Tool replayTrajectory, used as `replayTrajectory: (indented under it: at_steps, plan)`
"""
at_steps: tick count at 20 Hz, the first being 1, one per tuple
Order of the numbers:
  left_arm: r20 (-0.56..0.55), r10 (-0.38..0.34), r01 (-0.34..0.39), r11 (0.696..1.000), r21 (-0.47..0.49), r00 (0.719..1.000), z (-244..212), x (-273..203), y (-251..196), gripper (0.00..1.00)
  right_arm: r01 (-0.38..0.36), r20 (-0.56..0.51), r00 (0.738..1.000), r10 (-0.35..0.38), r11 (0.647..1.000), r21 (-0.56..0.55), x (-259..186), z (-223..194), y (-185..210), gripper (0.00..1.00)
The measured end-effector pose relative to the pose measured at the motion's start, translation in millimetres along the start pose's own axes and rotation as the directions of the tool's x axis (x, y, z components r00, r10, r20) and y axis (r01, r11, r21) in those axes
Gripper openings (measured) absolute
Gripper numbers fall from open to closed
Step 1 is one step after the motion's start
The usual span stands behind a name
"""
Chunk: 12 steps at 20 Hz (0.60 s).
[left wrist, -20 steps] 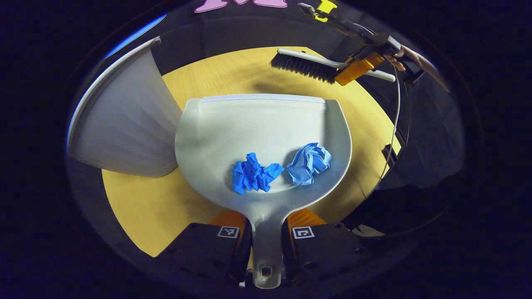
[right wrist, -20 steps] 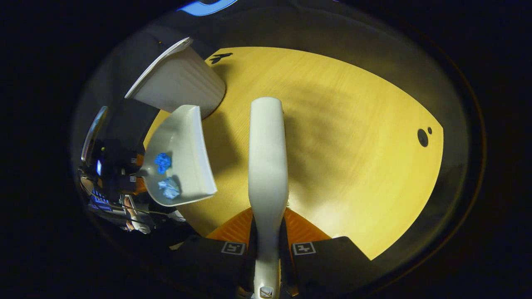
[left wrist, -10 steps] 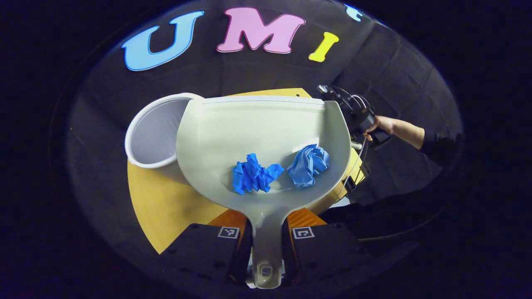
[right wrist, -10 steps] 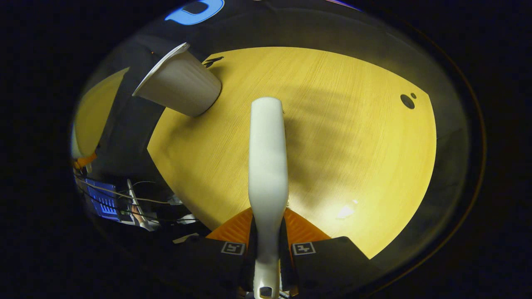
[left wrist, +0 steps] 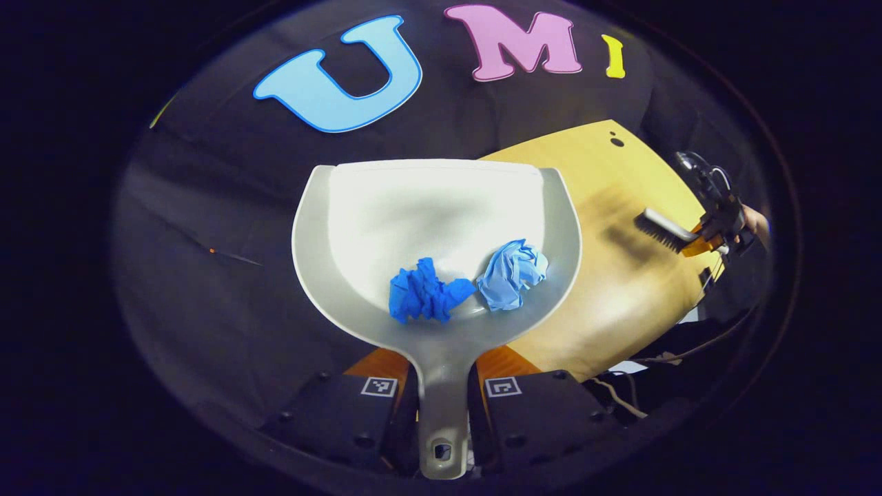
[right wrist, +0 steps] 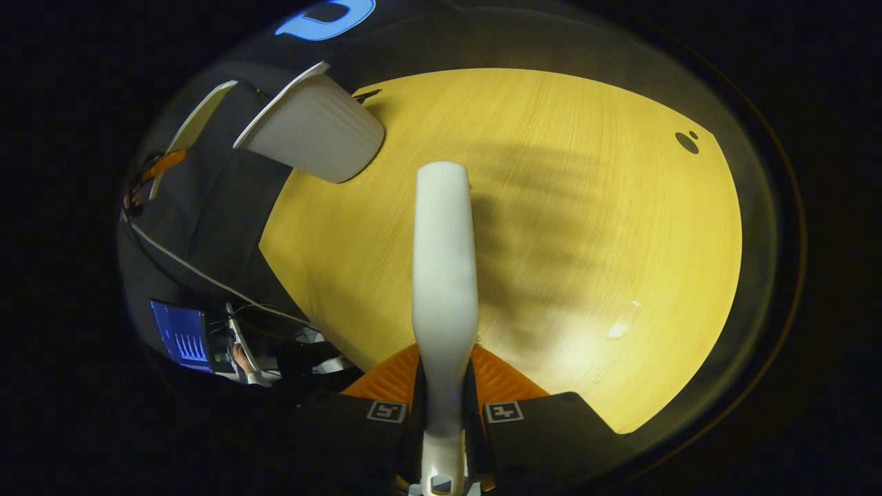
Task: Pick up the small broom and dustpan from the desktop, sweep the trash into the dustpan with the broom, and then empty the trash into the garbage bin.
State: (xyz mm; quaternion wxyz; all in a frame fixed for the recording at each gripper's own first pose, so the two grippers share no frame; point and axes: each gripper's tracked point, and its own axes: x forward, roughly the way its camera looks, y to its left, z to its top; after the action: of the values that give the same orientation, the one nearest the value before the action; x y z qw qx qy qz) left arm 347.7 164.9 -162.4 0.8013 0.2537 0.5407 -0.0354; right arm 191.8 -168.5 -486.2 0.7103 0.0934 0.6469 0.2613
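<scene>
My left gripper [left wrist: 444, 368] is shut on the handle of the white dustpan [left wrist: 427, 207], held up in the air with the booth wall behind it. A dark blue crumpled wad [left wrist: 424, 297] and a light blue wad [left wrist: 511, 274] lie near the pan's handle end. My right gripper [right wrist: 444, 365] is shut on the white broom [right wrist: 444, 255], which points out over the wooden table [right wrist: 586, 227]. In the left gripper view the broom [left wrist: 660, 231] hovers above the table at far right. The white garbage bin [right wrist: 317, 134] stands at the table's far left corner, with the dustpan [right wrist: 196, 124] edge-on beyond it.
Two dark holes [right wrist: 685, 141] mark the table's far right. A lit screen [right wrist: 179, 334] and cables sit below the table's left edge. In the left gripper view the wooden table [left wrist: 620, 296] lies to the right of the pan.
The dustpan rose off the table and swung left with both wads still in it, and the bin slid out of the left gripper view. The broom hardly moved.
</scene>
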Motion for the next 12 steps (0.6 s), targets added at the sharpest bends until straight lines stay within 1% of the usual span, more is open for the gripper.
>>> replayTrajectory:
  at_steps: [1, 2, 3, 4, 5, 6, 8, 10, 11, 12]
  plan:
    - [-0.043, 0.041, -0.039, 0.998, 0.046, 0.998, 5, 18, 7, 0.3, -0.01, 0.005, 1.0, 0.01, 1.0, 0.001, 2, -1, 0, 0.23]
    - [-0.099, 0.096, -0.083, 0.987, 0.136, 0.99, 14, 31, 15, 0.3, -0.02, 0.008, 1.0, 0.02, 1.0, 0.001, 2, -1, -1, 0.27]
    - [-0.13, 0.131, -0.104, 0.975, 0.194, 0.983, 20, 35, 15, 0.3, -0.021, 0.007, 1.0, 0.021, 1.0, -0.002, 2, -2, -2, 0.27]
    - [-0.153, 0.144, -0.105, 0.966, 0.237, 0.978, 25, 27, 7, 0.3, -0.02, 0.006, 1.0, 0.02, 1.0, -0.009, 0, -2, -1, 0.27]
    - [-0.17, 0.139, -0.09, 0.959, 0.267, 0.976, 27, 15, 0, 0.3, -0.019, 0.008, 1.0, 0.019, 1.0, -0.017, 0, -2, -2, 0.27]
    - [-0.183, 0.142, -0.083, 0.951, 0.297, 0.973, 31, 13, 1, 0.3, -0.02, 0.012, 1.0, 0.02, 1.0, -0.017, 0, -2, -2, 0.27]
    - [-0.177, 0.181, -0.1, 0.917, 0.386, 0.967, 36, 16, 5, 0.3, -0.031, 0.011, 0.999, 0.031, 1.0, 0.0, 0, -2, -2, 0.27]
    - [-0.175, 0.244, -0.135, 0.869, 0.476, 0.954, 33, 19, 2, 0.31, -0.028, 0.014, 1.0, 0.027, 0.999, 0.024, 0, -2, -2, 0.27]
    - [-0.173, 0.267, -0.146, 0.849, 0.508, 0.948, 30, 20, -1, 0.3, -0.026, 0.017, 1.0, 0.025, 0.999, 0.036, 1, -1, -1, 0.31]
    - [-0.168, 0.282, -0.154, 0.834, 0.529, 0.945, 33, 19, -3, 0.31, -0.027, 0.02, 0.999, 0.026, 0.999, 0.048, 1, -2, 0, 0.27]
